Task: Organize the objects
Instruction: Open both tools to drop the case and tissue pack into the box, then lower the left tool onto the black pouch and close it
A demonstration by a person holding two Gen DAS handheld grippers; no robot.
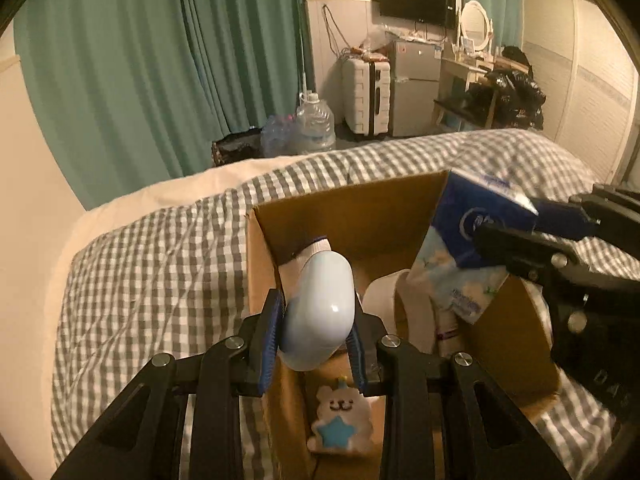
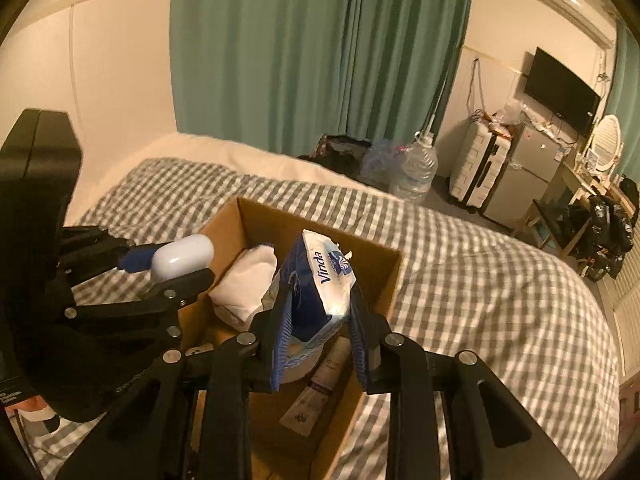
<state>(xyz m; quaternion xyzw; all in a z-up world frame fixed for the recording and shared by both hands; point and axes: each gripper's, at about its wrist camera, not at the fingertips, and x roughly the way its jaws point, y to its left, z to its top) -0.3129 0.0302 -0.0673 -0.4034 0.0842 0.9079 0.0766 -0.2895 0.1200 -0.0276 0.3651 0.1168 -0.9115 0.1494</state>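
Left wrist: left tongs [image 1: 316,340] clamped around pale-blue case [image 1: 320,312].

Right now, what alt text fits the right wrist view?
The right gripper pinches a blue Vinda tissue pack above an open cardboard box on a checked bed; the left gripper holds a pale blue case.

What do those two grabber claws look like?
Each hand-held gripper is black, built from flat angular linkage bars joined by round silver bolts. The left hand-held gripper and right hand-held gripper both end in two fingers faced with ribbed blue pads. No cables show.
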